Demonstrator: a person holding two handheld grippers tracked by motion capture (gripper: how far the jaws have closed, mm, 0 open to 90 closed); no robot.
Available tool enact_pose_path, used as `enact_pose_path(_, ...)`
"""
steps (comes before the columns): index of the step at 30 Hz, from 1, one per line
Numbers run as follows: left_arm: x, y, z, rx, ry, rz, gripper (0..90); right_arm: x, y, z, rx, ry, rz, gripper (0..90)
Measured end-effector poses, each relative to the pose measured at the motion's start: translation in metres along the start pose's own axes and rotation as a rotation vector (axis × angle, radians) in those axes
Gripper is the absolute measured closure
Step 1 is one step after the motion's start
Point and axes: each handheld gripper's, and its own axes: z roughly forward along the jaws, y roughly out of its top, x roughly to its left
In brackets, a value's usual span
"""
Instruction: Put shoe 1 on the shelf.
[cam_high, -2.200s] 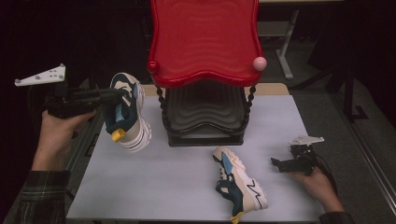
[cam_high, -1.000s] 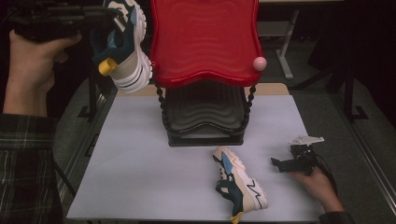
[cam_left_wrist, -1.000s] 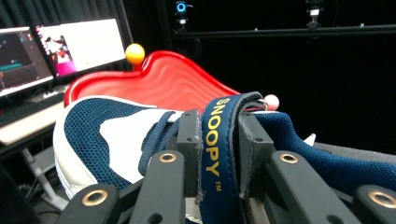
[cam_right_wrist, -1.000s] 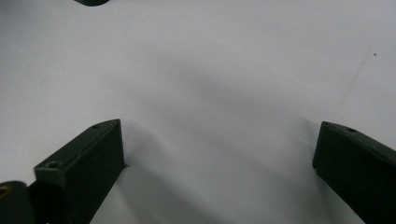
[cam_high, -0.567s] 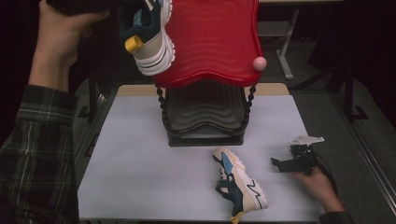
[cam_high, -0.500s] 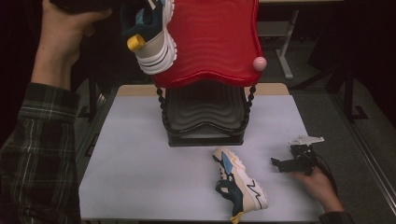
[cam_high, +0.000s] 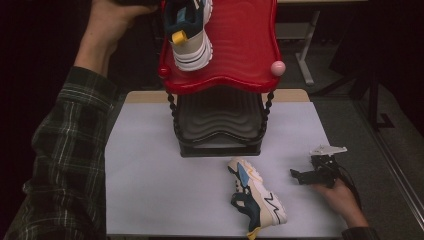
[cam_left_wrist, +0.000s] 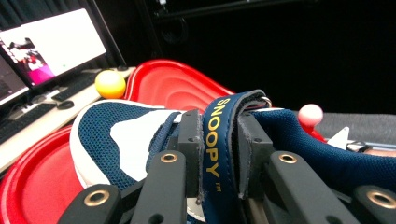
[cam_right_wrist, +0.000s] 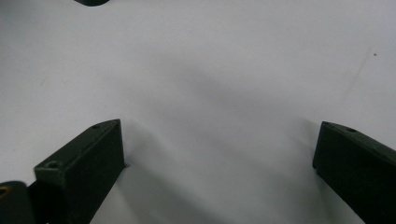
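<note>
Left gripper (cam_left_wrist: 219, 154): fingers pinch the navy strap of the held shoe (cam_high: 189, 31), strap printed "SNOOPY TM" in yellow. The shoe sits over the near-left part of the red top tray (cam_high: 240, 45) of the shoe rack (cam_high: 220, 125); touching the tray or just above it, cannot tell.

Long axis runs front to back across the tray, yellow heel tab toward the person. Judgement: release onto the tray comes next, so what matters is the sole lying flat inside the rim.

Second shoe (cam_high: 256, 195) lies on the desk (cam_high: 150, 170) in front of the rack, axis diagonal. Right gripper (cam_high: 312, 176) rests right of it, fingers spread wide, empty; it is the nearer one.

No other writing legible.
</note>
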Motion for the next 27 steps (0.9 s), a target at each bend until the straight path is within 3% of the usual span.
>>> enact_pose_path(6, 0.001, -0.004, 0.018, 0.048, 0.015, 0.025, 74.6, 0.000, 0.000, 0.000, 0.000, 0.002, -0.001, 1.3)
enact_pose_path(14, -0.003, -0.006, 0.035, 0.048, 0.022, 0.066, 74.5, 0.000, 0.000, 0.000, 0.000, 0.002, -0.001, 1.3)
enact_pose_path(18, -0.006, -0.007, 0.042, 0.039, 0.005, 0.057, 73.8, 0.000, 0.000, 0.000, 0.000, 0.002, 0.000, 1.3)
enact_pose_path(25, -0.009, -0.007, 0.047, 0.042, 0.033, 0.048, 72.1, 0.000, 0.000, 0.000, 0.000, 0.001, -0.001, 1.3)
enact_pose_path(27, -0.008, -0.007, 0.046, 0.044, 0.040, 0.023, 64.5, 0.000, 0.000, 0.000, 0.000, 0.001, -0.001, 1.3)
